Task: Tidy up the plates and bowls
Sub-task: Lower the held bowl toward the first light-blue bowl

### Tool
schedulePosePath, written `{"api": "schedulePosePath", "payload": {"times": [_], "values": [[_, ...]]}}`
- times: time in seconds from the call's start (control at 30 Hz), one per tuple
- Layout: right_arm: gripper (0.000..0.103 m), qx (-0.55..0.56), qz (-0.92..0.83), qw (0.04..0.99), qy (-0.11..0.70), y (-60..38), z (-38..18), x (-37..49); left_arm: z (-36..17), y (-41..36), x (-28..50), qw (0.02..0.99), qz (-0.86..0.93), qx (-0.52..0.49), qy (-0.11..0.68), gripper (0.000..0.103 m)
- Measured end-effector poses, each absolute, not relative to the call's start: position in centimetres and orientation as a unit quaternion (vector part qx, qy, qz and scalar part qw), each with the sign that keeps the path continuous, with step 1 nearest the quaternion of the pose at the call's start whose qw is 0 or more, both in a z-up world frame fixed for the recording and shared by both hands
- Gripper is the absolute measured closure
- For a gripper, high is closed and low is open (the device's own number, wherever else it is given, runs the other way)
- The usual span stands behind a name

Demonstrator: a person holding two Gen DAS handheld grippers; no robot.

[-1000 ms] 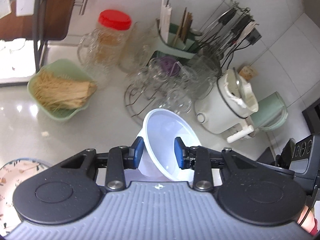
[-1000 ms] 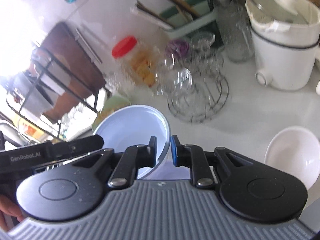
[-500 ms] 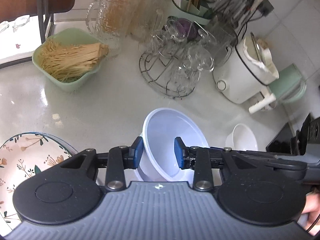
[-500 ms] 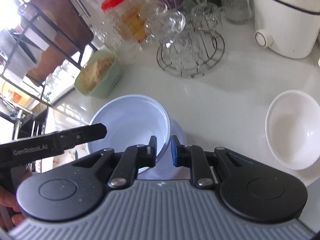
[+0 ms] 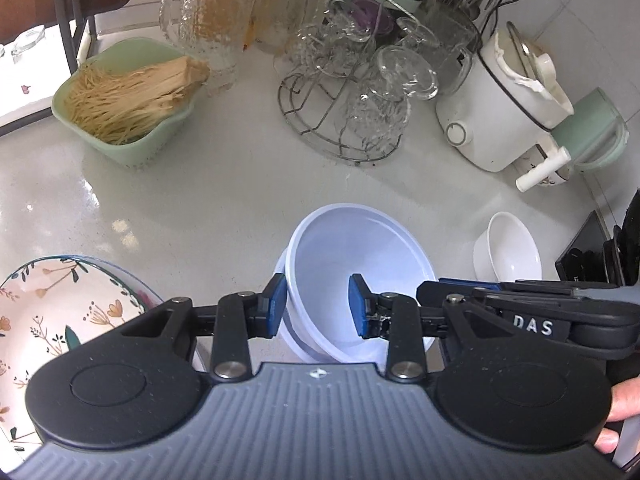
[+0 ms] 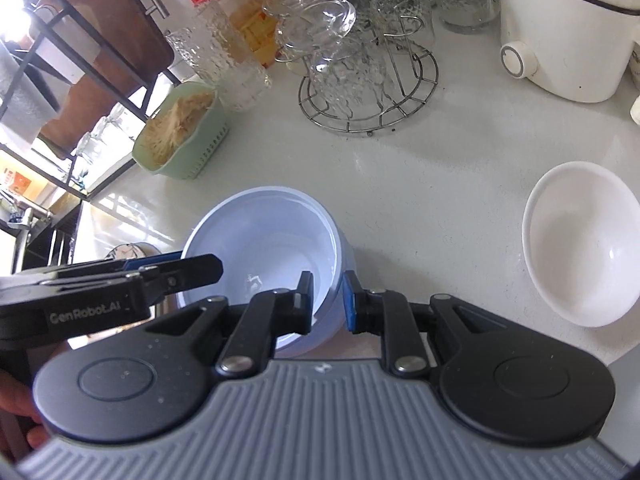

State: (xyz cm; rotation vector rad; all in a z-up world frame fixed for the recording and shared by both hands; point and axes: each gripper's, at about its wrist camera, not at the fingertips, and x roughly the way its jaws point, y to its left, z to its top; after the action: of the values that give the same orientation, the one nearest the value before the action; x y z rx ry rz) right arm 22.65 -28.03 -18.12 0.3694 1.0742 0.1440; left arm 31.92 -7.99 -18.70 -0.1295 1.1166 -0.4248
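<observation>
A pale blue bowl (image 5: 360, 264) (image 6: 260, 240) sits low at the white counter, with what looks like a second bowl nested under it. My left gripper (image 5: 317, 312) is shut on its left wall, one pad outside and one inside. My right gripper (image 6: 328, 300) is shut on its right rim, and in the left wrist view its black fingers (image 5: 460, 300) reach in from the right. A white bowl (image 5: 508, 252) (image 6: 580, 248) stands upright to the right. A floral plate (image 5: 48, 312) lies to the left.
At the back stand a green basket of dry noodles (image 5: 120, 96), a wire rack of upturned glasses (image 5: 344, 120), textured glass jugs (image 5: 208, 12), a white cooker (image 5: 504, 112) and a mint kettle (image 5: 592, 128). A dark appliance (image 5: 592, 252) sits at the right edge.
Both grippers have come down towards the counter with the blue bowl held between them. The floral plate and the white bowl have come further into view.
</observation>
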Motion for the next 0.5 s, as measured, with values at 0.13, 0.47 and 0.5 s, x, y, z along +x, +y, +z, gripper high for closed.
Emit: {"api": "schedulePosePath", "payload": {"times": [0.13, 0.47, 0.5], "values": [[0.083, 0.175, 0.066, 0.846, 0.499, -28.2, -17.7, 22.4, -18.5, -8.4, 32.2, 0.821, -0.206, -0.040, 0.531, 0.051], [0.083, 0.157, 0.062, 0.871, 0.461, -28.3, -14.9, 22.0, -16.0, -8.2, 31.3, 0.841, -0.202, -0.032, 0.501, 0.051], [0.083, 0.156, 0.061, 0.873, 0.458, -28.3, -14.6, 21.9, -15.6, -8.2, 31.3, 0.843, -0.202, -0.034, 0.498, 0.051]]}}
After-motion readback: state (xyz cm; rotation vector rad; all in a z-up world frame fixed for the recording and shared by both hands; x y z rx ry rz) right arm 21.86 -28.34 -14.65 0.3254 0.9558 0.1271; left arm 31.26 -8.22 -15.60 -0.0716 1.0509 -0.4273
